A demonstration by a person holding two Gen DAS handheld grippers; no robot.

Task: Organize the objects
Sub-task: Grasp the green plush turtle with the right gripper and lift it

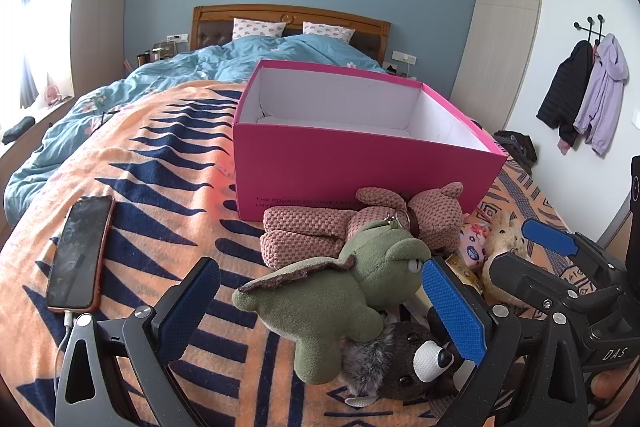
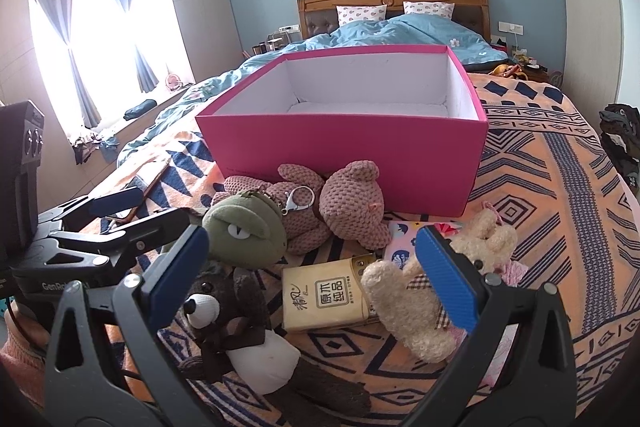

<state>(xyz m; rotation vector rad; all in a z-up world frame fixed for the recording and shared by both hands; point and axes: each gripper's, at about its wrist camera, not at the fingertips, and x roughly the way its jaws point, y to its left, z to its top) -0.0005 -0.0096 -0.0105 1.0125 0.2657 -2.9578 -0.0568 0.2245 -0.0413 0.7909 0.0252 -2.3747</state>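
Both left tongs [image 1: 320,311] and right tongs [image 2: 316,263] spread wide, gripping nothing, above plush toys heaped near the empty pink box [image 2: 344,151] on the bed [image 1: 132,163].

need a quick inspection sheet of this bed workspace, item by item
surface: bed with orange and navy patterned blanket.
job's things: open pink box, empty inside; in front of it pink knitted bear, green plush, dark grey plush, cream bear.
clutter: tissue pack; phone at the blanket's left.
grippers: left gripper open, jaws either side of the green plush; right gripper open, holding nothing.
cables: white cable plugged into the phone.
surroundings: blue duvet, pillows, curtained window, coats on wall hooks.
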